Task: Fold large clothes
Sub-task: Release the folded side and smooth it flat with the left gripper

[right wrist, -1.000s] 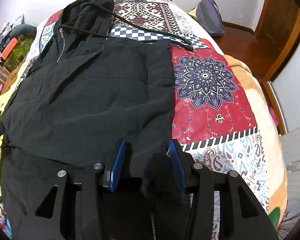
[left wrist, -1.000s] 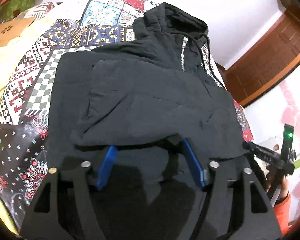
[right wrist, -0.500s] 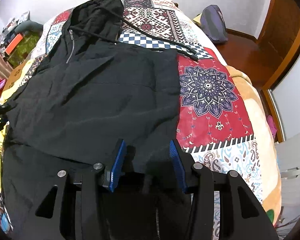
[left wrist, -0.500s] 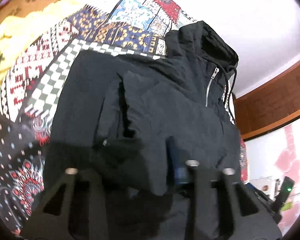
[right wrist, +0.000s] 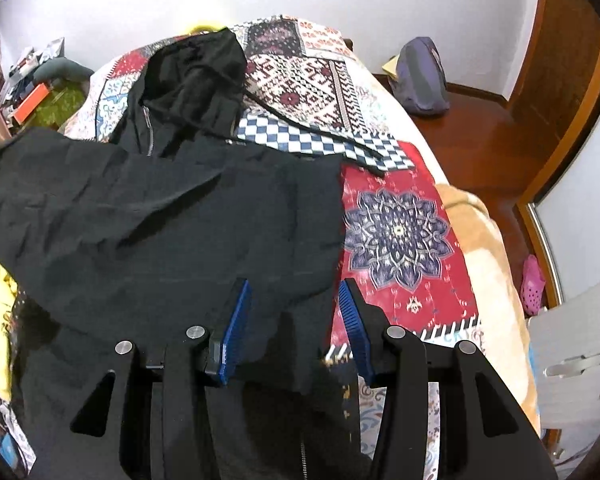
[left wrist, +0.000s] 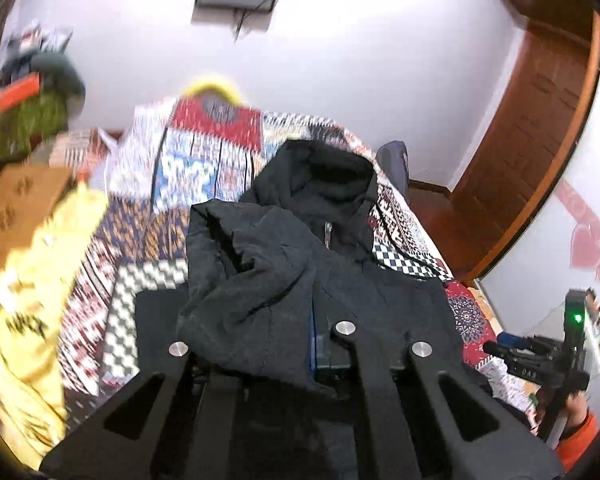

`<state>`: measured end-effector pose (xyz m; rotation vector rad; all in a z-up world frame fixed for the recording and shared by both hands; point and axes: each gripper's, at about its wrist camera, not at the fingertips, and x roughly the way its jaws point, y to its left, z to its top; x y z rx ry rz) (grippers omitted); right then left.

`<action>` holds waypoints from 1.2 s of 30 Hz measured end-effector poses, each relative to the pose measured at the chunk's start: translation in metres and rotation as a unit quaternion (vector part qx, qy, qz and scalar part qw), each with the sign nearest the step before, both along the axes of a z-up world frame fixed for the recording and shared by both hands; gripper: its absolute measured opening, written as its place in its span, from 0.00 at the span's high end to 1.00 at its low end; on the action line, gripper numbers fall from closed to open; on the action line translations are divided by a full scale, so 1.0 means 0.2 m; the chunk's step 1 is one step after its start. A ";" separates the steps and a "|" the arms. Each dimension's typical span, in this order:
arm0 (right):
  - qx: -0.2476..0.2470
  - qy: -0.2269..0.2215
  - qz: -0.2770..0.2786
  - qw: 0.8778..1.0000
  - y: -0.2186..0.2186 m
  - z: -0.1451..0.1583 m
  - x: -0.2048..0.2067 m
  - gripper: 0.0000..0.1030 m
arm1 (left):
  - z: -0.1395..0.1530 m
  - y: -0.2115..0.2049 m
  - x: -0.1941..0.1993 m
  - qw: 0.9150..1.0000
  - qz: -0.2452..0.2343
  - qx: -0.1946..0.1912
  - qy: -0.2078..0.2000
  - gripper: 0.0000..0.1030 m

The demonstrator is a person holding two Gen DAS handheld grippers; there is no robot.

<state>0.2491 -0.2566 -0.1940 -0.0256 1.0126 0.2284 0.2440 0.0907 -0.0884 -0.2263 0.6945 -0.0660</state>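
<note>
Black zip-up hooded jacket [right wrist: 172, 216] spread on patchwork quilt [right wrist: 396, 232]. Left gripper [left wrist: 260, 344] clamped on bunched hem, prob for fold-over. Right gripper [right wrist: 292, 324] fingers apart, hem edge btwn, not pinched yet.

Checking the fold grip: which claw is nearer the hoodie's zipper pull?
Left. The left claw, clamping bunched fabric, sits just below the zipper pull. The right claw straddles the hoodie's right edge, farther away.

Left wrist camera sits close over the black hoodie [left wrist: 284, 280], facing the bed's [left wrist: 204, 176] far edge. Right wrist camera looks likewise; both share the hood.
</note>
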 end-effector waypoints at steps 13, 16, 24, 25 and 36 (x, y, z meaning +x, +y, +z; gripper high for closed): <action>-0.008 0.062 0.058 0.996 0.20 -0.23 -0.04 0.59 | -0.41 0.26 -0.09 0.993 0.056 -0.007 0.105 0.91; -0.015 0.060 0.062 0.996 0.22 -0.25 -0.05 0.58 | -0.57 0.34 -0.12 0.987 0.054 -0.033 0.148 0.86; -0.016 0.064 0.059 0.996 0.22 -0.25 -0.05 0.58 | -0.77 0.40 -0.24 0.978 0.072 0.007 0.197 0.42; -0.016 0.065 0.058 0.996 0.22 -0.25 -0.04 0.57 | -0.78 0.40 -0.26 0.977 0.074 0.011 0.202 0.35; -0.012 0.072 0.055 0.996 0.23 -0.22 0.00 0.57 | -0.63 0.41 -0.32 0.977 0.055 0.078 0.189 0.28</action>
